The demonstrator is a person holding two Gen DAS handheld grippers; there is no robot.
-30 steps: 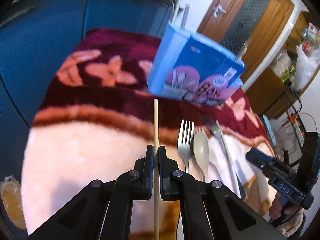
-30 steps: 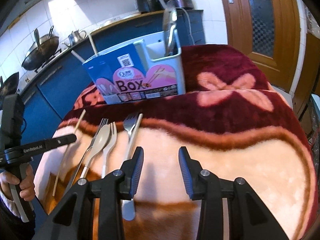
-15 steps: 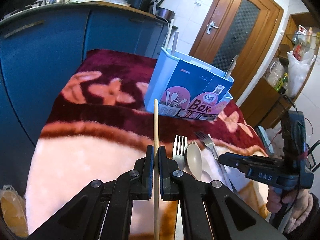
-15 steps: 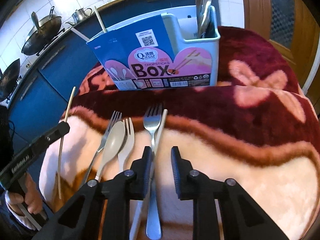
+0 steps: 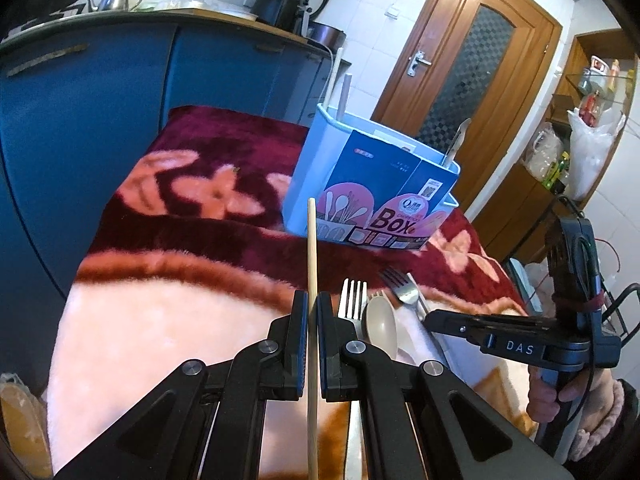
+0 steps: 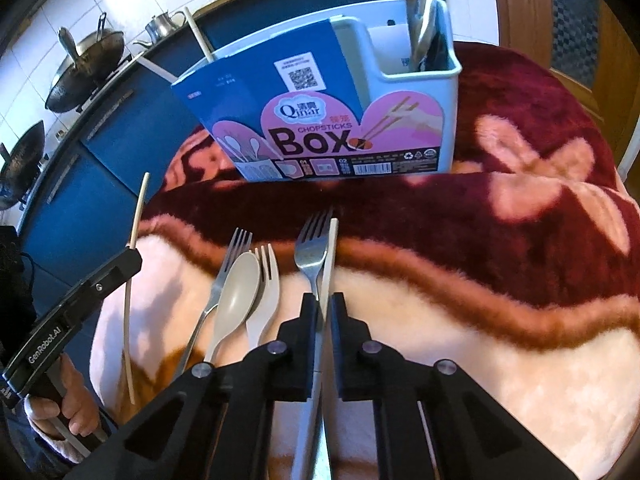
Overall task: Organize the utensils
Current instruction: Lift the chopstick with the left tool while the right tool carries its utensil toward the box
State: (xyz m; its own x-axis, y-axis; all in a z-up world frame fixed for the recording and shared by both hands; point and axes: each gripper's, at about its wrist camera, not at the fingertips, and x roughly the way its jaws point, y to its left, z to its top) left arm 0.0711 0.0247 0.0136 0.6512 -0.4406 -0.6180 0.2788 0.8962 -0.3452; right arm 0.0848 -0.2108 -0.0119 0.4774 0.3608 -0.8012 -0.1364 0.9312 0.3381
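Observation:
My left gripper [image 5: 313, 306] is shut on a wooden chopstick [image 5: 311, 248] and holds it above the blanket, pointing at the blue utensil box [image 5: 372, 188]. My right gripper [image 6: 324, 306] is shut around a metal fork [image 6: 310, 248] and a pale chopstick [image 6: 330, 256] that lie together on the blanket. The box [image 6: 332, 120] stands at the back, with chopsticks in its left compartment and metal utensils in its right. A second metal fork [image 6: 236, 252], a beige spoon [image 6: 238, 292] and a white plastic fork [image 6: 268, 280] lie to the left.
A fluffy maroon and peach blanket [image 6: 500, 248] covers the table. Blue kitchen cabinets [image 5: 80, 112] stand behind and to the left. A wooden door [image 5: 472, 72] and shelves with bags [image 5: 580, 152] are at the right. The left gripper [image 6: 80, 300] shows in the right view.
My right gripper moved down and forward over the fork and pale chopstick, and its jaws closed from wide open. My left gripper rose slightly with the chopstick.

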